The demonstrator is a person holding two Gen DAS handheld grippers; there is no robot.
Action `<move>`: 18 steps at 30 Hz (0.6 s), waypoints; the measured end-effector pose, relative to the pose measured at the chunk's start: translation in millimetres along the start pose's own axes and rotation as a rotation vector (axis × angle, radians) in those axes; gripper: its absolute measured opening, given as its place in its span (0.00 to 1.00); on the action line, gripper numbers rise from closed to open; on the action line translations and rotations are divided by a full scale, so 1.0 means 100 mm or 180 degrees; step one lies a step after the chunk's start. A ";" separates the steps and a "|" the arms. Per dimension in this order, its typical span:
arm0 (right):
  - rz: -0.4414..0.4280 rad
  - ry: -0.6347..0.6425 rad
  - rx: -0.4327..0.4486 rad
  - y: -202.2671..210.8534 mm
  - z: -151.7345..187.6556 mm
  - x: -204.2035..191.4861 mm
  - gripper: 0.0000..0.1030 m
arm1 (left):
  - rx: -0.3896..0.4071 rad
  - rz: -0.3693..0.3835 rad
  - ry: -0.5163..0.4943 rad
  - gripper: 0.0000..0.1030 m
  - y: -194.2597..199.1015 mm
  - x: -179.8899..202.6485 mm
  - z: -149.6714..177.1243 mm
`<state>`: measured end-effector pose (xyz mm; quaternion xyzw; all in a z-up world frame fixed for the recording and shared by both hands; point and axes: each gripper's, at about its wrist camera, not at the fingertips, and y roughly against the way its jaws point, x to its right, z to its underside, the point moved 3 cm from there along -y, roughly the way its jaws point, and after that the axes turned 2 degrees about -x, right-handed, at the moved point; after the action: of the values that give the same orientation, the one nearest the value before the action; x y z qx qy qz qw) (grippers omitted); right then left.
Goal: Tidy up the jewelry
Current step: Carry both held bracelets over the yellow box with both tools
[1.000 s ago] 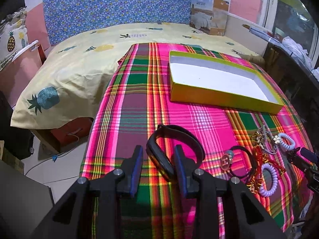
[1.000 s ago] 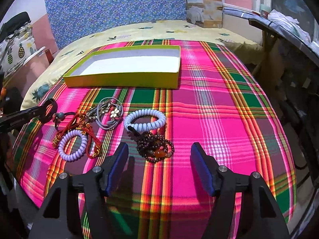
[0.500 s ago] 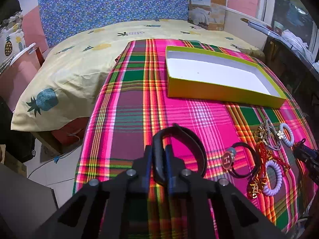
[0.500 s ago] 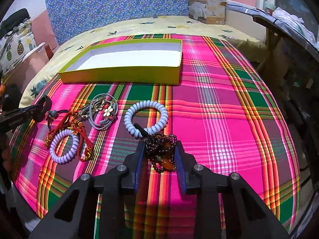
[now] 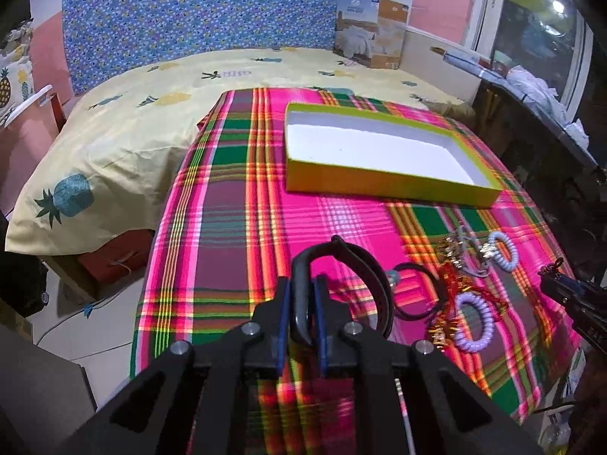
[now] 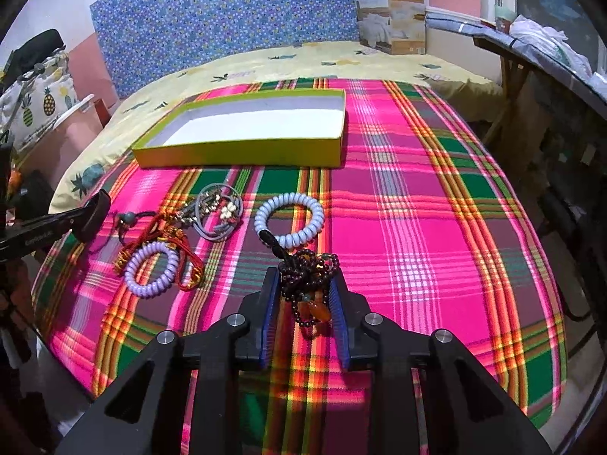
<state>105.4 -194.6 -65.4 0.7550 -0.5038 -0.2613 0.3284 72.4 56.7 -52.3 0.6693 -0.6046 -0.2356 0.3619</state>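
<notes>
My left gripper [image 5: 302, 291] is shut on a black band bracelet [image 5: 364, 265] and holds it just above the plaid cloth. My right gripper [image 6: 305, 287] is shut on a dark bead bracelet [image 6: 308, 271] with an amber pendant, lifted a little off the cloth. The empty yellow-green box [image 5: 383, 184] with a white inside lies farther back; it also shows in the right wrist view [image 6: 242, 153]. Loose on the cloth lie a pale blue coil bracelet [image 6: 289, 222], a lilac coil bracelet [image 6: 151, 269], red cord bracelets [image 6: 178, 239] and grey rings [image 6: 220, 210].
The plaid cloth [image 6: 417, 227] covers a table that ends close to both grippers. A bed with a pineapple sheet [image 5: 125, 129] lies behind and to the left. A cardboard package [image 5: 373, 30] stands at the back. A cluttered shelf [image 6: 550, 57] runs along the right.
Both grippers went from open to shut: the left closed on the black band, the right on the dark bead bracelet. Both have since risen slightly with their loads.
</notes>
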 end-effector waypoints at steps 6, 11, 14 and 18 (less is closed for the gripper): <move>-0.0054 0.0065 0.0077 0.05 -0.19 -0.05 0.25 | -0.0007 0.0090 -0.0030 0.12 0.01 0.06 -0.14; -0.0097 0.0159 0.0158 0.01 -0.44 -0.09 0.25 | 0.0025 0.0121 -0.0115 0.12 -0.05 0.12 -0.37; -0.0117 0.0199 0.0194 -0.09 -0.64 -0.09 0.25 | 0.0058 0.0135 -0.0188 0.12 -0.12 0.18 -0.55; -0.0115 0.0252 0.0216 -0.28 -0.94 -0.07 0.25 | 0.0052 0.0145 -0.0266 0.12 -0.29 0.24 -0.79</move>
<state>187.9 -158.7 -25.3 0.7844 -0.4853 -0.2199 0.3175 154.3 48.7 -22.6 0.6479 -0.6361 -0.2502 0.3361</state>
